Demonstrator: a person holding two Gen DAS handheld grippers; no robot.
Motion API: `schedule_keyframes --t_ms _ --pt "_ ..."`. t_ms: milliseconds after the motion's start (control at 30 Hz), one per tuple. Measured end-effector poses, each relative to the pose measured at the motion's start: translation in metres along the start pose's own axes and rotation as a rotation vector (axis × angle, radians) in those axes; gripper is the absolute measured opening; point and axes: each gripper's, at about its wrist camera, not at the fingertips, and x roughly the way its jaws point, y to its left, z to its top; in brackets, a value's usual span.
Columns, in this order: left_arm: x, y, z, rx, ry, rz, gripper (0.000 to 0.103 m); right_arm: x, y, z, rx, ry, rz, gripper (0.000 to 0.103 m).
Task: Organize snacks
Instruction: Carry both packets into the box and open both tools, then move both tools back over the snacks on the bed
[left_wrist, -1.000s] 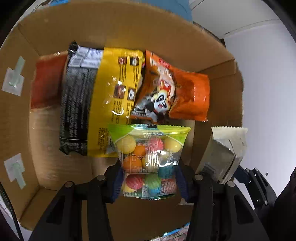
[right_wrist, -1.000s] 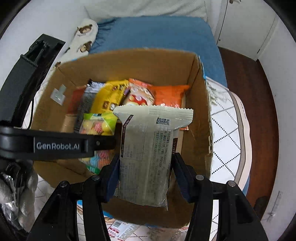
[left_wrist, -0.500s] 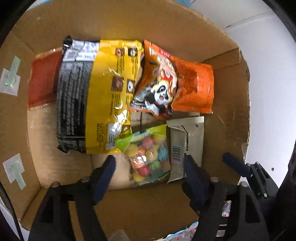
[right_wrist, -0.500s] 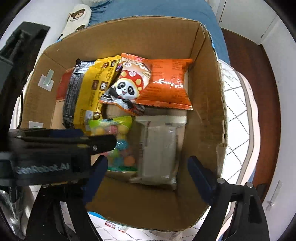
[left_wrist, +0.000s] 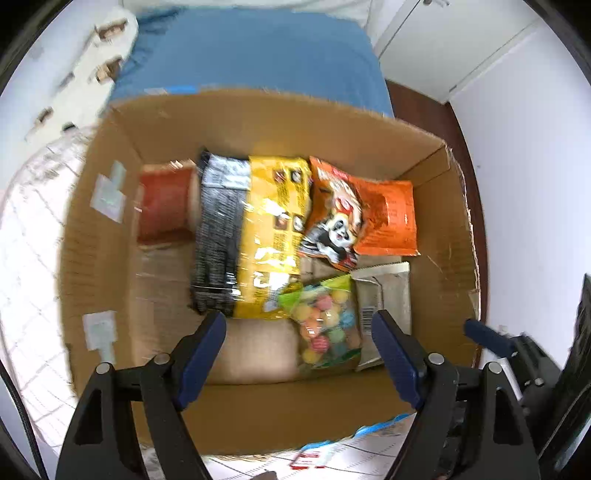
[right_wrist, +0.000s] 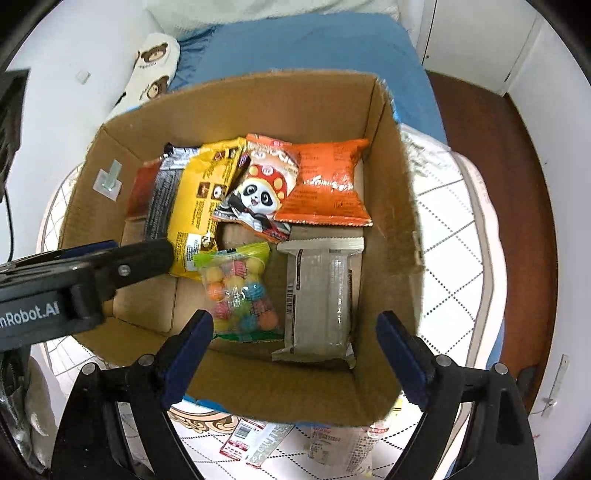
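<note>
A cardboard box (left_wrist: 439, 236) (right_wrist: 391, 206) holds several snack packs. A clear candy bag (left_wrist: 325, 325) (right_wrist: 240, 291) with coloured balls lies on the box floor beside a grey-beige wrapped bar (left_wrist: 388, 299) (right_wrist: 321, 299). Behind them lie a yellow pack (left_wrist: 273, 236) (right_wrist: 199, 199), a black pack (left_wrist: 218, 229), a panda pack (left_wrist: 336, 225) (right_wrist: 258, 192), an orange pack (left_wrist: 391, 218) (right_wrist: 325, 184) and a red pack (left_wrist: 162, 203). My left gripper (left_wrist: 299, 354) is open and empty above the box's near side. My right gripper (right_wrist: 295, 354) is open and empty above the near wall.
The box stands on a white quilted mat with a diamond pattern (right_wrist: 450, 236). A blue bedsheet (right_wrist: 314, 44) and a bear-print pillow (right_wrist: 151, 66) lie behind it. Loose flat snack packets (right_wrist: 258, 439) lie on the mat in front of the box. Brown floor (right_wrist: 517, 184) is at right.
Both grippers opened and let go: the candy bag and the wrapped bar dropped to the box floor. Both grippers have since pulled up and back from the box.
</note>
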Motion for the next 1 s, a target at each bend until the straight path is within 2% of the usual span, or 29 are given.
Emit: schedule_keyframes --t_ms 200,433,767,1000 --pt "-0.030 0.010 -0.025 0.020 -0.124 0.066 0.080 -0.023 -0.003 -0.017 0.009 -0.079 -0.010 0.092" --pt "-0.074 0.002 -0.061 0.056 -0.270 0.121 0.080 -0.068 0.007 -0.039 0.002 -0.231 -0.046 0.092" --pt "-0.125 -0.019 -0.108 0.103 -0.414 0.124 0.080 -0.124 0.019 -0.079 0.000 -0.349 -0.035 0.092" --pt "-0.151 -0.019 -0.136 0.086 -0.472 0.112 0.080 -0.151 0.013 -0.109 0.032 -0.382 0.034 0.092"
